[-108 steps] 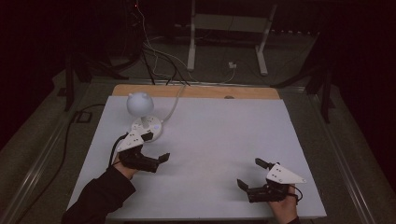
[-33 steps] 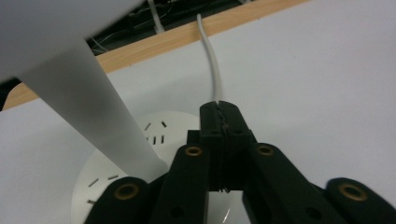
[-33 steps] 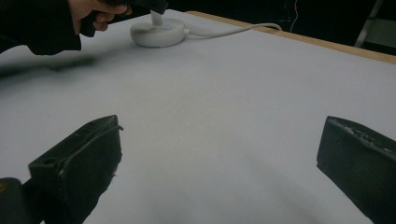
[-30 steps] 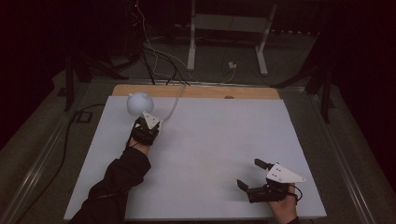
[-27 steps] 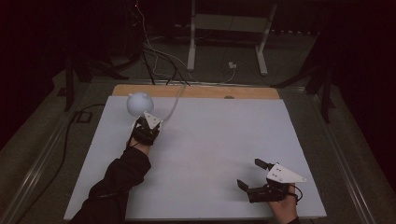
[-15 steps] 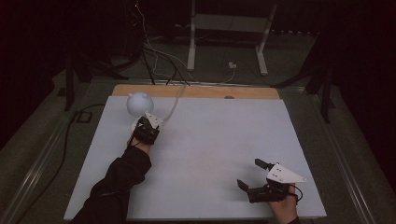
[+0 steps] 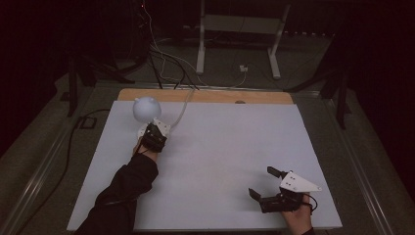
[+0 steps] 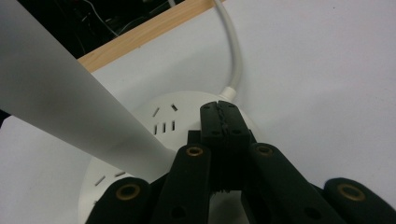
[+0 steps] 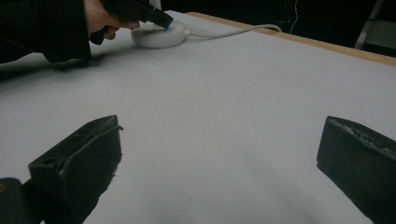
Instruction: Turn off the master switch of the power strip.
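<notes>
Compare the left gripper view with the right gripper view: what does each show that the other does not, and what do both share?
Left gripper view alone: socket slots on the round white power strip, a white lamp stem slanting across it, and the left gripper with jaws closed over the strip.

Right gripper view alone: the right gripper with jaws wide apart, a dark sleeve, and a blue light on the strip.

Shared: the strip, its white cable, the white table and its wooden edge.

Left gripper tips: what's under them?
The left gripper, jaws shut, presses down on a round white socket base with slots on top. A blue glow shows at the tips in the right gripper view. Whatever button sits beneath is covered by the tips.
</notes>
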Action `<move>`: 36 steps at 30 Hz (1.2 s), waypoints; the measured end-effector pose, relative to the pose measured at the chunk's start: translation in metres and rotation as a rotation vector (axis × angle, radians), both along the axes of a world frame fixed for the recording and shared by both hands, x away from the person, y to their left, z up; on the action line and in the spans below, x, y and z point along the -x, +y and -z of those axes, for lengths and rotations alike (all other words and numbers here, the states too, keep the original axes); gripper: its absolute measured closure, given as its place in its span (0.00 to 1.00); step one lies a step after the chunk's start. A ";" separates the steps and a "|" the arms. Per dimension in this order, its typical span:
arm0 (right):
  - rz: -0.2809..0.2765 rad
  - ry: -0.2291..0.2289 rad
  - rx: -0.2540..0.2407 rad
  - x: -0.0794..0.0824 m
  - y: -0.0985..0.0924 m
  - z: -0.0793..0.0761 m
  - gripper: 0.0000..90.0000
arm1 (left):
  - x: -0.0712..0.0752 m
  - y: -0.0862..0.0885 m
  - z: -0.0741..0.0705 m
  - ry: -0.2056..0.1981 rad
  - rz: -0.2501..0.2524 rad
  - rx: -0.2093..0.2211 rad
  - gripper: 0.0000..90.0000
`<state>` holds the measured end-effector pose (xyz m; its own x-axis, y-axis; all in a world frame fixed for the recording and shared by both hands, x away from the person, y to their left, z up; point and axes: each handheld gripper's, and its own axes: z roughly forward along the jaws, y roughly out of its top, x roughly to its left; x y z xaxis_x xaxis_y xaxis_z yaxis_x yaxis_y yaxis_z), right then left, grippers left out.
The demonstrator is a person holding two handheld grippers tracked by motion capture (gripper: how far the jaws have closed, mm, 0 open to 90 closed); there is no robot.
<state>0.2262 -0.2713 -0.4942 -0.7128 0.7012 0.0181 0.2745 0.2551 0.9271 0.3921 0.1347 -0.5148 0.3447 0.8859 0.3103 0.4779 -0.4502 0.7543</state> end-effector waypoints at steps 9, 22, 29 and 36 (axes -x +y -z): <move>-0.002 0.002 0.002 0.000 0.001 0.000 0.00 | 0.000 -0.003 0.000 0.002 0.020 -0.017 1.00; -0.002 0.005 0.005 0.001 0.002 0.000 0.00 | -0.003 -0.001 0.000 0.024 0.031 -0.048 1.00; -0.002 0.003 0.010 0.000 0.003 0.001 0.00 | -0.004 -0.001 -0.001 0.035 0.045 -0.070 1.00; -0.003 0.005 0.014 0.000 0.003 0.001 0.00 | -0.003 -0.006 -0.002 0.035 0.067 -0.129 1.00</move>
<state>0.2258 -0.2681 -0.4951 -0.7146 0.6995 0.0114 0.2781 0.2690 0.9221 0.3949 0.1291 -0.5132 0.4142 0.8140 0.4072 0.4686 -0.5742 0.6713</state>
